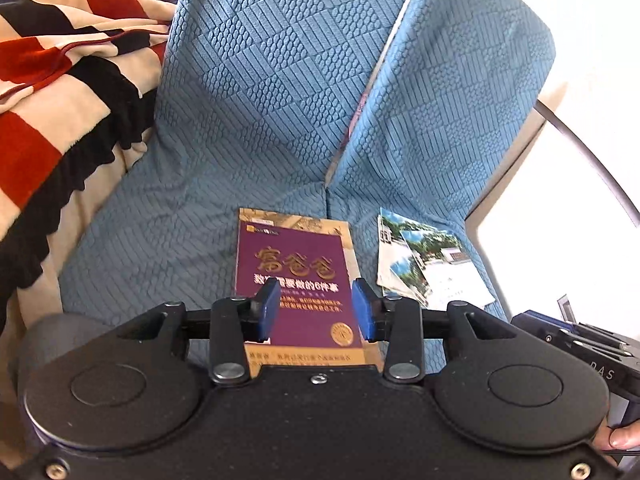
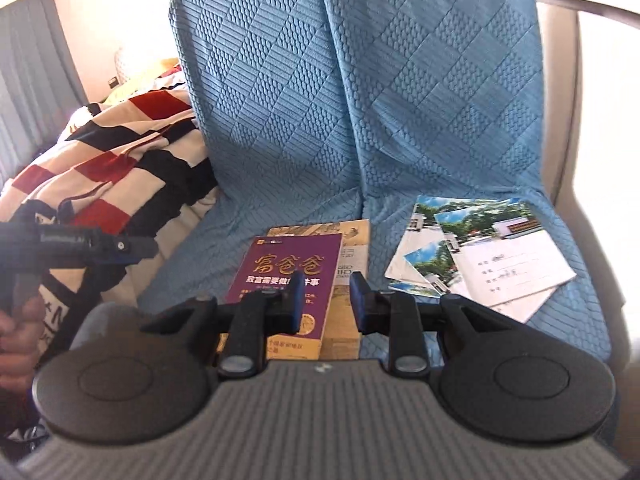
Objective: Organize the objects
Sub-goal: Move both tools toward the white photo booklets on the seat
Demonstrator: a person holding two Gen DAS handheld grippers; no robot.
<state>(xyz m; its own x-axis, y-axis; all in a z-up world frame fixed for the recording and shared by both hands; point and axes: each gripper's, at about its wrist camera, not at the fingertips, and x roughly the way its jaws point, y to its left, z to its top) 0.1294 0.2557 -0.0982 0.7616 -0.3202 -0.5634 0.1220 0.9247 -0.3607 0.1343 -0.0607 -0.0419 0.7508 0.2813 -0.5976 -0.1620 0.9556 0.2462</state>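
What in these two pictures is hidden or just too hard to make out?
- Tan book under the purple hardcover book: cover mostly hidden, both views.
- Purple book's lower edge: behind the open left gripper, left view.
- Handwriting on the white photo booklets: too small, blurred.
- Right window: overexposed.

Lower book mostly covered.

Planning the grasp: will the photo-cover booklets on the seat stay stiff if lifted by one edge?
The booklets look thin, so they would probably droop. They lie fanned and overlapping, so a push likely slides them apart. The textured blue cover may add some grip.
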